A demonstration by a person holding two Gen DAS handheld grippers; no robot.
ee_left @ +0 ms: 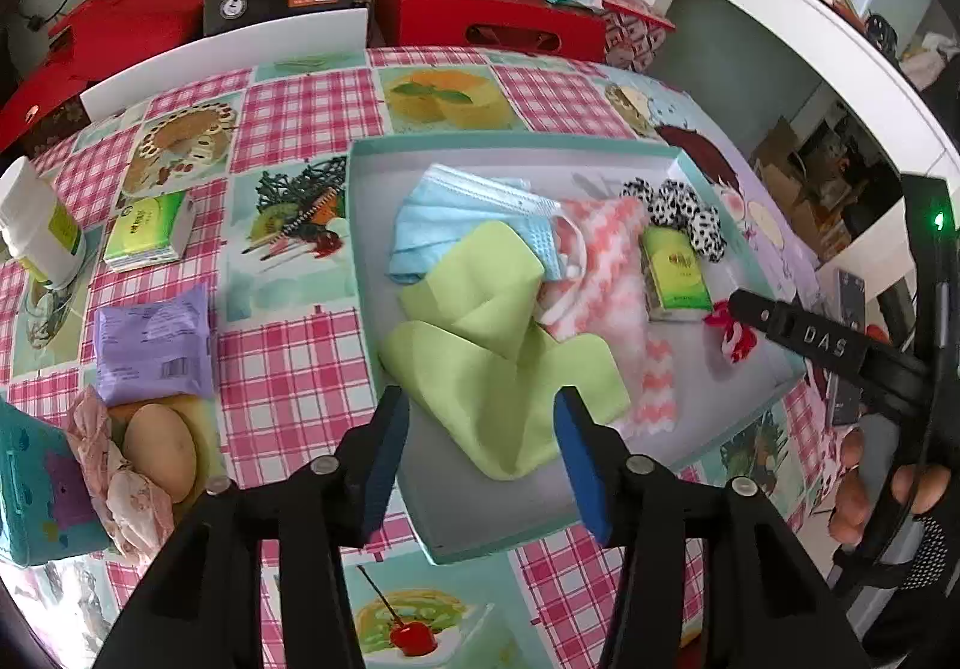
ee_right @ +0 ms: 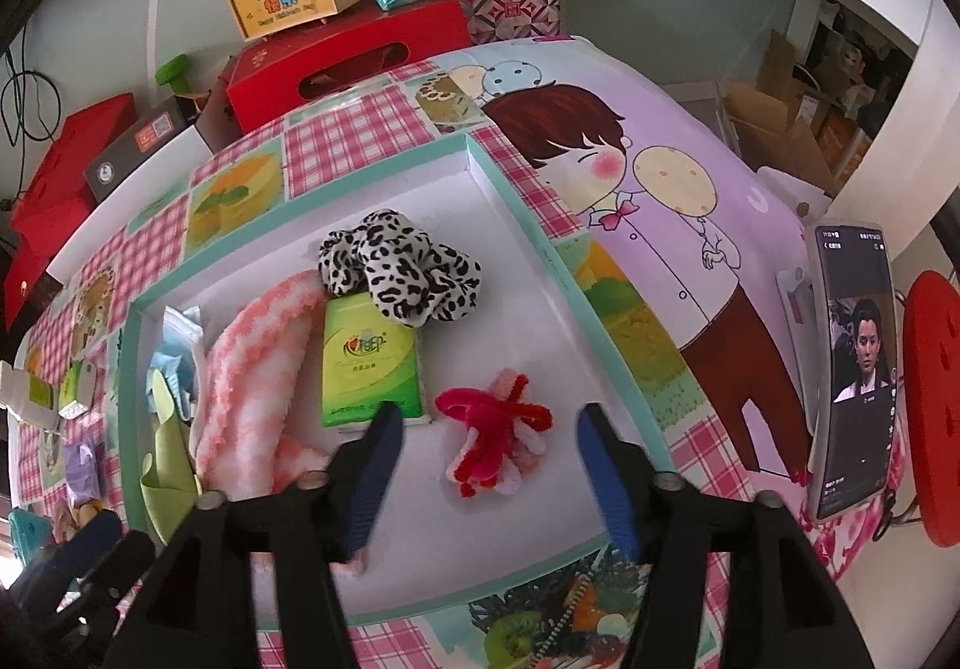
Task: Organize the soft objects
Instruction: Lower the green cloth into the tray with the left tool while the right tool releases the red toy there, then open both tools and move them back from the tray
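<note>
The left gripper [ee_left: 480,453] stood with its fingers well apart and nothing pressed between the pads. The green cloth [ee_left: 498,369] lay in the tray [ee_left: 510,144] directly ahead of and between the left fingertips, its folded lower corner reaching into the gap without touching either pad, as far as the left wrist view showed. Its long axis ran away from the fingers, toward the blue face mask [ee_left: 468,213] beyond.

The right gripper [ee_right: 486,429] also stood with its fingers spread and held nothing. The red and pink pipe-cleaner bundle [ee_right: 498,432] lay between the right fingertips, nearer the gap's centre than either pad and clear of both. Its long axis ran roughly along the line of the fingers. The green tissue pack [ee_right: 369,363] lay just beyond the left-hand fingertip of that gripper, with the leopard-print scrunchie [ee_right: 402,267] farther out.

Items remaining outside the tray, the second tissue pack [ee_left: 150,231] and the purple packet [ee_left: 156,348], lay well off to the left of the left fingers, so the left hand was judged the nearer one for the next pick.
</note>
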